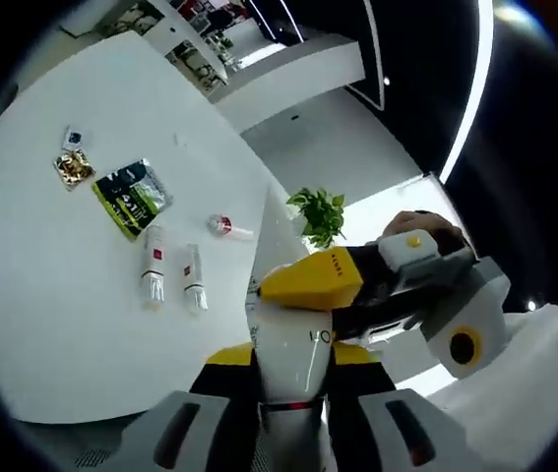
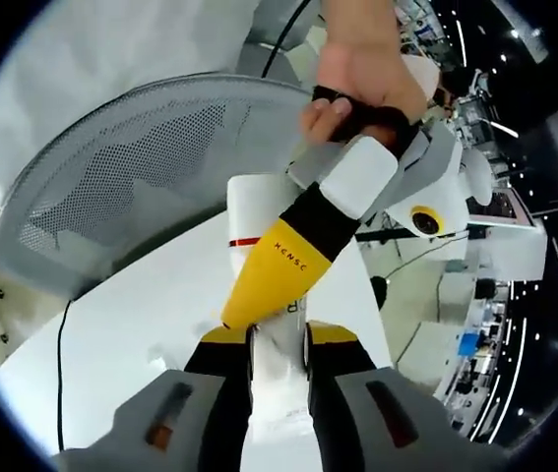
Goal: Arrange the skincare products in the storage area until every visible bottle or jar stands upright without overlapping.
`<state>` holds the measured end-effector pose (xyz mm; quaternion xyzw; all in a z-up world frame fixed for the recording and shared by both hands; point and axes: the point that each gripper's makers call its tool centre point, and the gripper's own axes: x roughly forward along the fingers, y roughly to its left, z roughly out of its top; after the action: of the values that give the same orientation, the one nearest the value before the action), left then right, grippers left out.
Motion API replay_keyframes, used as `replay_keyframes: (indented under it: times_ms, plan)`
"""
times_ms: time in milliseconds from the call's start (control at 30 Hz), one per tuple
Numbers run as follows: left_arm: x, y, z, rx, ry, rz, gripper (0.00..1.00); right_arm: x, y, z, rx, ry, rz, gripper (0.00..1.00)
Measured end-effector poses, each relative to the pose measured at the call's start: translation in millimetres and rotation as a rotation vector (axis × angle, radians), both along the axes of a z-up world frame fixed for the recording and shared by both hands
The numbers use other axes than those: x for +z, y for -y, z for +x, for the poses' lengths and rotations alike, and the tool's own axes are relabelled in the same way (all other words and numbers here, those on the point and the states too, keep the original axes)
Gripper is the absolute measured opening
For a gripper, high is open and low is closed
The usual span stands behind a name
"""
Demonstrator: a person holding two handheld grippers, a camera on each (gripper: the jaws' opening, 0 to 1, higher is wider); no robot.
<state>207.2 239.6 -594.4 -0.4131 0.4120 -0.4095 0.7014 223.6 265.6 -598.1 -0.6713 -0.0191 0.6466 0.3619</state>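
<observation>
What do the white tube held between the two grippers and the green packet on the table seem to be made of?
White tube: looks like smooth plastic with a slight sheen, shown by soft highlights and a thin red band; I can't tell whether it is soft or rigid. Green packet: probably glossy plastic film or foil, judging by its crinkled, reflective surface. Table: plain matte white.

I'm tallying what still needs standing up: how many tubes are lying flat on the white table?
2 clearly: the left tube and the right tube, side by side below the green packet. A small item to their right may be a third, too small to tell. Others may be hidden.
</observation>
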Motion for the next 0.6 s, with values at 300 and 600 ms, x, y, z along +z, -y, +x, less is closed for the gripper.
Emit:
replay_keyframes:
  times_ms: [300,600]
  plan:
    - [-3.4,-0.9,-2.3,0.016,-0.015,-0.018,0.24,-1.5,0.2,-0.1,0.020,0.010,0.028,0.21]
    - [-17.6,-2.4,-5.8,0.025,-0.026,-0.002,0.25,-4.9,11.9,6.7,-0.069,-0.049,0.050,0.24]
